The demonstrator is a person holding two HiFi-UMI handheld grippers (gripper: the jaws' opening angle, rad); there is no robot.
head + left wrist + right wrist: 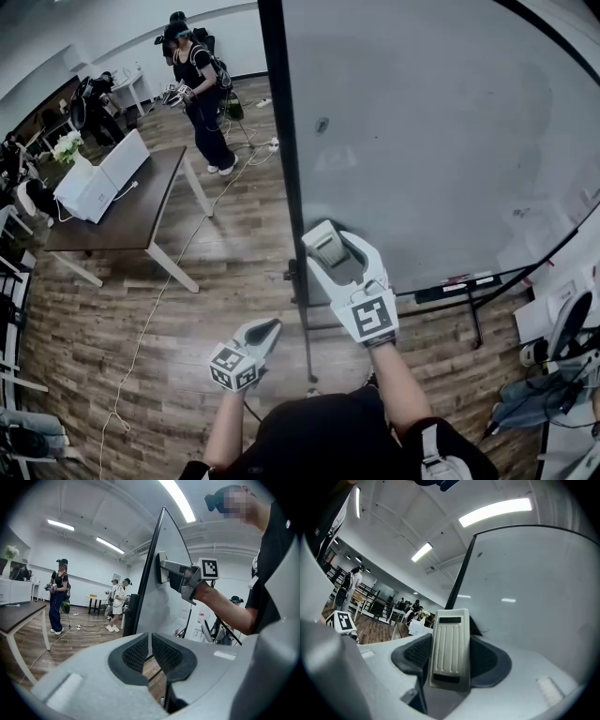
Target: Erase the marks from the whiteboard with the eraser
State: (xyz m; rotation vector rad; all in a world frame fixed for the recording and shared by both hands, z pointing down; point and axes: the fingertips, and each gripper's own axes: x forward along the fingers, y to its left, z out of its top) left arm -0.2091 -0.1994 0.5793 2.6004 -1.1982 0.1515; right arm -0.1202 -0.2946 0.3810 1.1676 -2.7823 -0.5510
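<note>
A big whiteboard (441, 141) in a black frame stands upright on my right. One small dark mark (322, 124) shows on its upper left part, seen too in the right gripper view as a speck (479, 553). My right gripper (326, 246) is shut on a white ribbed eraser (451, 634), which is held against the board's lower left near the frame. The left gripper view shows that eraser (162, 567) pressed flat on the board. My left gripper (270, 326) hangs lower, left of the board, shut with nothing between its pads (136, 652).
A brown table (141, 220) with white boxes (98, 178) and flowers stands to the left. A person (202, 94) stands beyond it. A cable (150, 309) runs across the wooden floor. The board's tray (459, 284) and stand legs (307, 347) are below.
</note>
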